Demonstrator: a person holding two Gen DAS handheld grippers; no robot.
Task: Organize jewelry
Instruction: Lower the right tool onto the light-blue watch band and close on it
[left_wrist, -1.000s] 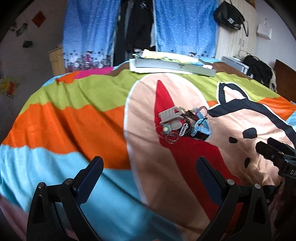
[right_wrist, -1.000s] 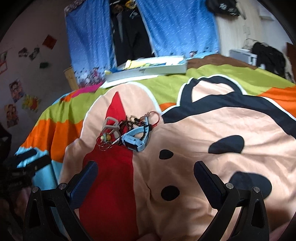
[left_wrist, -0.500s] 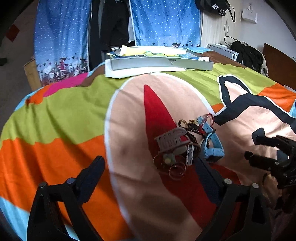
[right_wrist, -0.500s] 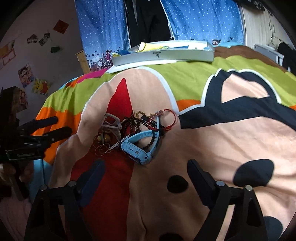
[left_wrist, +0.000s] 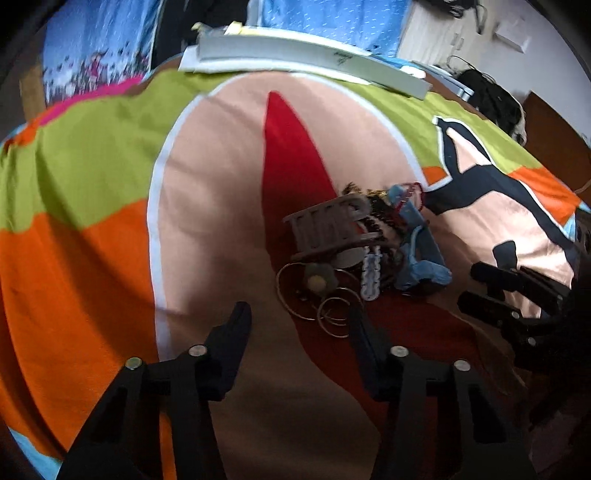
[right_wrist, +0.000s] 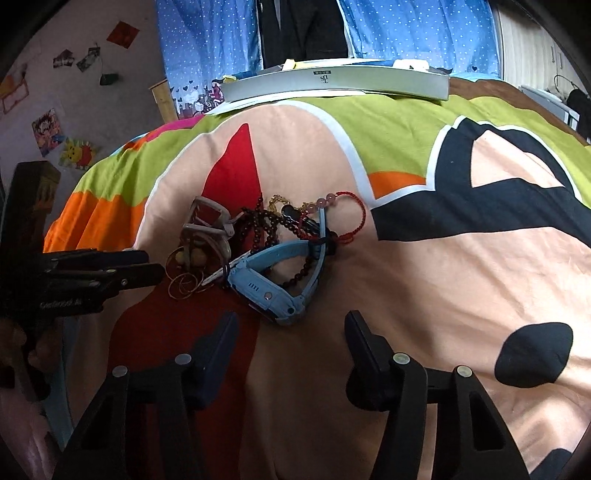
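A tangled heap of jewelry lies on the colourful bedspread (left_wrist: 92, 206). It holds a grey claw hair clip (left_wrist: 328, 225), thin metal hoop rings (left_wrist: 325, 306), a light blue wristwatch (right_wrist: 280, 284), dark bead strands (right_wrist: 262, 225) and a red cord bracelet (right_wrist: 351, 218). My left gripper (left_wrist: 299, 321) is open just in front of the hoop rings, its right finger next to them. My right gripper (right_wrist: 290, 328) is open just short of the blue watch. Each gripper shows in the other's view: the right gripper (left_wrist: 506, 295) and the left gripper (right_wrist: 122, 273) beside the heap.
A long grey flat box (right_wrist: 336, 83) with papers lies at the far edge of the bed. Blue curtains (right_wrist: 207, 40) and dark hanging clothes stand behind it. A dark bag (left_wrist: 491, 99) sits far right. A hand (right_wrist: 22, 354) holds the left gripper at lower left.
Both grippers have moved forward and closer to the jewelry heap, which now fills more of each view. Both stay open. The heap has not shifted.
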